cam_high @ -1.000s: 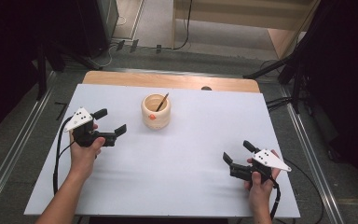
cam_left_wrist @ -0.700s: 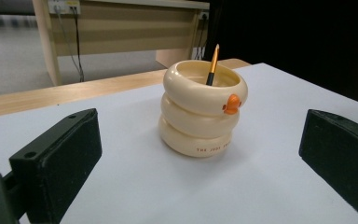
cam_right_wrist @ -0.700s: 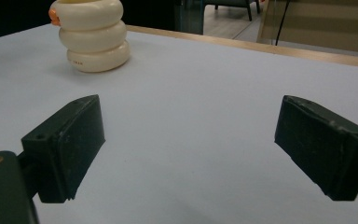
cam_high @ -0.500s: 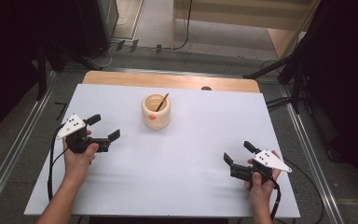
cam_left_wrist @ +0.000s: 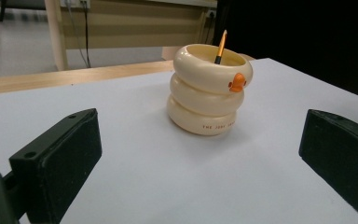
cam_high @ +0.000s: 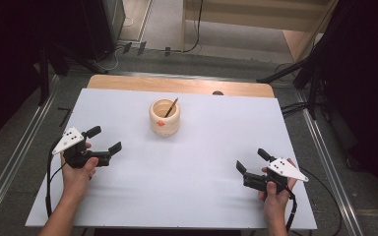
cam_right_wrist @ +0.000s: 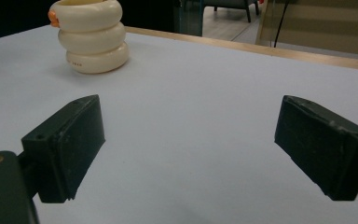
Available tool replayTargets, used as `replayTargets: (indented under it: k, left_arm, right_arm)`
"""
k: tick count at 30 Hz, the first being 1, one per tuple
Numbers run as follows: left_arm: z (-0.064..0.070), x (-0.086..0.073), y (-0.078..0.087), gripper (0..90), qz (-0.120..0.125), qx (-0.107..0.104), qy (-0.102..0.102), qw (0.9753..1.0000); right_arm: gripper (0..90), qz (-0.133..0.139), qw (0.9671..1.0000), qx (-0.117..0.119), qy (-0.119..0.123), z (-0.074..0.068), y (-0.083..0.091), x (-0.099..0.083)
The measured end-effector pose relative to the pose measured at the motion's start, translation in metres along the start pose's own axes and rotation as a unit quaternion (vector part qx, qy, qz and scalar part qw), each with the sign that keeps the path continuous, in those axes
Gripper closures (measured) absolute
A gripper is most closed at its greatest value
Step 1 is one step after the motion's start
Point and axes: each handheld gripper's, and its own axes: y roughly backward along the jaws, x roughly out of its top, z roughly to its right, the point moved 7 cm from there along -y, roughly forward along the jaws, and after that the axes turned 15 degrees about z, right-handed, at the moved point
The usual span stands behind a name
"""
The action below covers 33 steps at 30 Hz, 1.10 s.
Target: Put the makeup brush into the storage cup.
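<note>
A cream pot [cam_high: 165,118] made of stacked rings, with an orange beak on its side, stands at the far middle of the white table [cam_high: 197,162]. A thin stick [cam_high: 171,107] leans inside it. My left gripper [cam_high: 105,139] is held open above the left part of the table, jaws wide apart and pointing toward the pot [cam_left_wrist: 209,88] and its orange-tipped stick [cam_left_wrist: 221,45]. Near the front right, my right gripper [cam_high: 251,160] is open and holds nothing. The pot [cam_right_wrist: 92,35] sits far off at upper left in the right gripper view.
A bare wooden strip [cam_high: 177,84] runs along the table's far edge, with a small dark knob [cam_high: 218,92] on it. Cables trail from both grippers over the table's side edges. Metal rails and dark stands flank the table on the floor.
My left gripper has drawn back toward the person and to the left, away from the pot, and stays open. The right gripper has held still.
</note>
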Motion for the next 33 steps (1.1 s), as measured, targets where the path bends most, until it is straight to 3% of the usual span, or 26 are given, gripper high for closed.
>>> replayTargets:
  k: [14, 27, 33]
  left_arm:
    - [-0.007, -0.010, 0.019, 0.0, -0.008, 0.016, 0.002, 0.9998]
    - [-0.013, -0.015, 0.039, 0.0, 0.001, 0.030, 0.006, 0.9995]
    - [-0.013, -0.020, 0.048, 0.0, -0.006, 0.033, -0.002, 0.9994]
  right_arm:
    - [8.5, 0.000, 1.0000, 0.001, 0.000, 0.000, 0.001, 0.000]
    - [8.5, -0.003, 1.0000, 0.001, 0.001, 0.000, 0.000, -0.001]
    - [8.4, -0.005, 1.0000, 0.004, 0.004, -0.001, -0.001, -0.002]
